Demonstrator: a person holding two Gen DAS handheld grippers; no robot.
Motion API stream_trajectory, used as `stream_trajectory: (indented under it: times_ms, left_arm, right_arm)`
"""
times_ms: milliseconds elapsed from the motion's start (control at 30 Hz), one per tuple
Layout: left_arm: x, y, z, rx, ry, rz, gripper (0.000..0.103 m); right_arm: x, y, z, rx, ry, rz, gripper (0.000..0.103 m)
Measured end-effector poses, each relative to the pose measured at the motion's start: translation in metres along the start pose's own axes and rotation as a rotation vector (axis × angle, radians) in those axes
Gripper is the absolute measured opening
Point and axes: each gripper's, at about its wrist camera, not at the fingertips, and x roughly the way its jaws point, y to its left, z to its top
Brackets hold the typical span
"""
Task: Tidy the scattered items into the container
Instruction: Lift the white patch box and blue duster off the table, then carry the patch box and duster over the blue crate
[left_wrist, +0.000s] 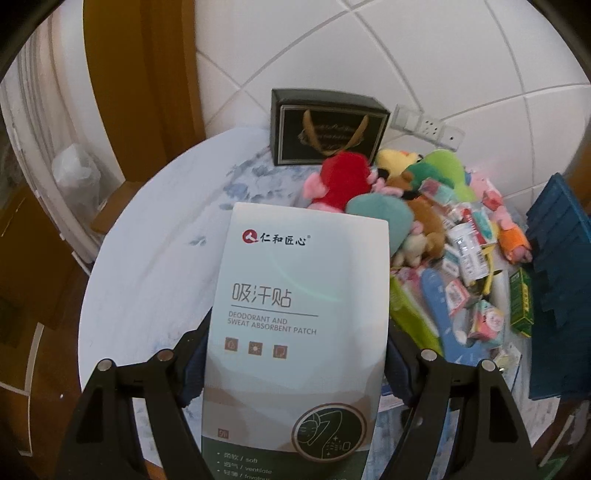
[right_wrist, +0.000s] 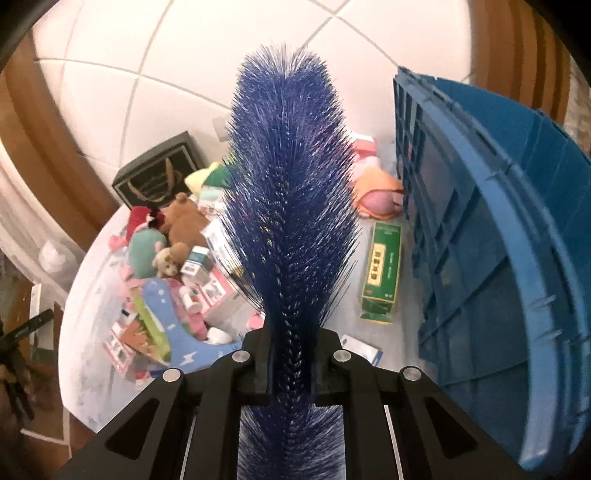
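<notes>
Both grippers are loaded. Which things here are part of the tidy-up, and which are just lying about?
Job:
- sweat patch box, in left gripper
- blue brush, in right gripper
- toy and packet pile
- green box
- blue crate

Bystanders:
- black gift bag
- wall socket

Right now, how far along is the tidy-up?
Early. Done: nothing shows inside the blue crate, though its floor is hidden. In hand: left gripper is shut on the sweat patch pack; right gripper is shut on the blue bristle brush. Left: the plush toys, small boxes and green box lie on the table.
</notes>
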Motion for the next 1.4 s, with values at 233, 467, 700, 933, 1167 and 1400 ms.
stream_trajectory:
  times_ms: [233,467,700,933,1167,1400]
  left_arm:
    - [-0.038,-0.028,0.017,0.023,-0.070,-0.010,0.077]
    - [-0.077,-0.071,0.031,0.072,-0.138,-0.038,0.077]
    - [-0.104,-0.118,0.043,0.122,-0.189,-0.089,0.077]
    - [-0.120,-0.166,0.058,0.165,-0.235,-0.132,0.077]
    - [-0.128,-0.214,0.069,0.204,-0.257,-0.163,0.077]
    - [-0.125,-0.276,0.072,0.259,-0.255,-0.211,0.077]
  right_arm:
    - [-0.035,0.000,0.011,-0.032,-0.041,0.040,0.013]
    - [-0.069,-0.001,0.021,-0.056,-0.089,0.085,0.013]
    - [-0.099,-0.007,0.032,-0.068,-0.137,0.130,0.013]
    - [-0.129,-0.020,0.045,-0.080,-0.192,0.154,0.013]
    - [-0.154,-0.053,0.058,-0.055,-0.247,0.157,0.013]
    - [-0.180,-0.093,0.074,-0.030,-0.286,0.138,0.013]
